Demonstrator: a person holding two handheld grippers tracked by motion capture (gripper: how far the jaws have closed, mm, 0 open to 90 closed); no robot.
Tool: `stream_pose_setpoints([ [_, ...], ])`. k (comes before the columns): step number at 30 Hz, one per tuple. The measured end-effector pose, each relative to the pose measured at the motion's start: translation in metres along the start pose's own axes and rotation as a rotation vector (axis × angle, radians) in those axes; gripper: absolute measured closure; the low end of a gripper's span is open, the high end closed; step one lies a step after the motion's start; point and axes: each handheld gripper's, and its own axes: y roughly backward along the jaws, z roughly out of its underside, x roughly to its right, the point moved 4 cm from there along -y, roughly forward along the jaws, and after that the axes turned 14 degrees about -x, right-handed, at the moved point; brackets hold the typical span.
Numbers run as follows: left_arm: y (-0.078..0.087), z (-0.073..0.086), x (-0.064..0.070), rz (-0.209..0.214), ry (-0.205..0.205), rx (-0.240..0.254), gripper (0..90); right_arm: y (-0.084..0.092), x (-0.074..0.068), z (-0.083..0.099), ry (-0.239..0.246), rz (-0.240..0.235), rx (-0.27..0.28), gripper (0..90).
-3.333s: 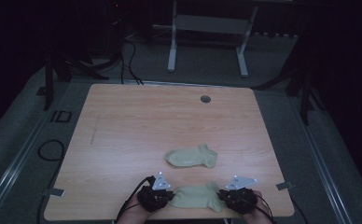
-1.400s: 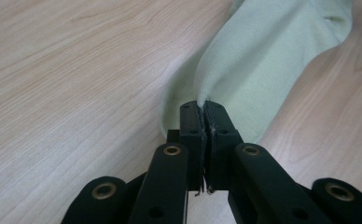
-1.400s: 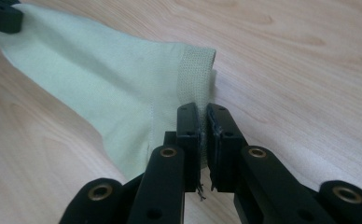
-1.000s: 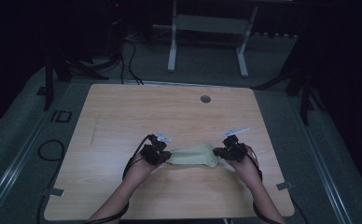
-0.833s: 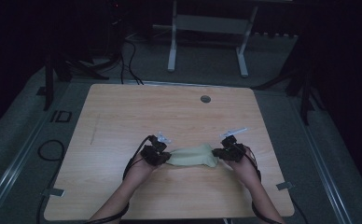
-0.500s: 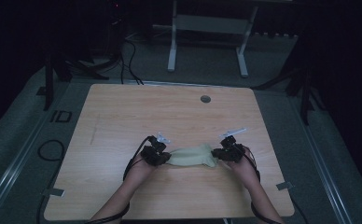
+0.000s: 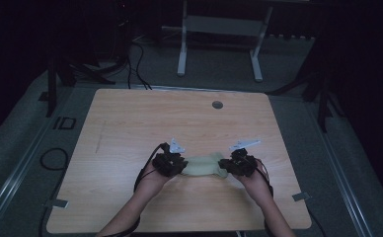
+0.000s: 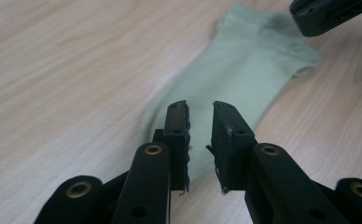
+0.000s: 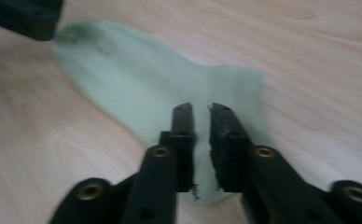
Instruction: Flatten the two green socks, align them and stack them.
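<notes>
You are pinning the pale green sock (image 7: 203, 165) flat on the bench (image 7: 130, 118). The left gripper (image 8: 200, 109) fingers have just been closing on one end, and the right gripper (image 9: 200, 112) is clenching the other. You should be pulling both ends evenly, low over the wood.

Table (image 7: 130, 123): bare wood across the whole far half and both side margins; open passage there. One round grommet (image 7: 217, 104) near the far edge, flush, no hindrance.
Sock (image 7: 203, 165): lies flat near the middle, low, passable above.
Left gripper (image 7: 175, 164) and right gripper (image 7: 233, 165): at the sock's two ends, blocking approach from either side.
Forearms: cross the near edge; a clear strip of wood lies between them.
</notes>
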Motion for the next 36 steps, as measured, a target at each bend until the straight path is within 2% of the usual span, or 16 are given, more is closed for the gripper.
stream_pose_setpoints([
  [2,-0.013,0.001,0.0,0.007,0.011,-0.036,83.0,-0.007,-0.005,0.003,0.018,-0.003,-0.027,89.4],
  [7,-0.03,0.006,-0.004,0.008,0.034,-0.066,85.0,-0.019,-0.004,0.01,0.014,-0.005,-0.062,89.4],
  [9,-0.032,0.008,-0.005,0.014,0.042,-0.06,85.0,-0.023,-0.001,0.013,0.014,-0.005,-0.071,89.3],
  [11,-0.032,0.009,-0.006,0.011,0.042,-0.061,85.0,-0.023,0.001,0.015,-0.001,-0.024,-0.061,89.3],
  [15,-0.031,0.011,-0.007,0.006,0.04,-0.062,85.0,-0.021,0.006,0.018,-0.006,-0.017,-0.062,89.0],
  [20,-0.031,0.011,-0.007,0.022,0.051,-0.056,84.2,-0.021,0.006,0.018,-0.007,-0.013,-0.068,87.2],
  [23,-0.028,0.009,-0.003,0.029,0.038,-0.043,75.0,-0.018,0.003,0.015,0.0,-0.025,-0.062,83.5],
  [25,-0.022,0.006,0.0,0.032,0.039,-0.01,66.9,-0.012,0.001,0.011,0.004,-0.038,-0.036,81.4],
  [27,-0.014,0.004,0.001,0.002,0.051,0.019,58.2,-0.005,-0.001,0.007,0.01,-0.039,-0.015,77.8],
  [28,-0.014,0.004,0.001,0.002,0.051,0.019,53.6,-0.005,-0.001,0.007,0.01,-0.039,-0.015,77.8],
  [29,-0.007,0.002,0.003,0.012,0.049,0.058,51.9,0.002,-0.001,0.004,0.009,-0.034,0.01,70.0],
  [31,-0.003,0.001,0.003,0.021,0.046,0.077,42.5,0.007,-0.001,0.002,0.009,-0.041,0.042,58.4],
  [32,-0.003,0.001,0.003,0.021,0.046,0.077,38.5,0.007,-0.001,0.002,0.009,-0.041,0.042,58.4],
  [33,-0.001,0.001,0.003,0.018,0.054,0.08,33.9,0.011,0.0,0.001,0.011,-0.042,0.064,47.4],
  [34,-0.001,0.002,0.003,0.015,0.065,0.078,27.3,0.013,0.0,0.0,0.008,-0.043,0.076,45.0],
  [36,-0.002,0.005,0.005,0.019,0.064,0.078,12.0,0.015,0.0,0.001,0.006,-0.05,0.085,34.4],
])
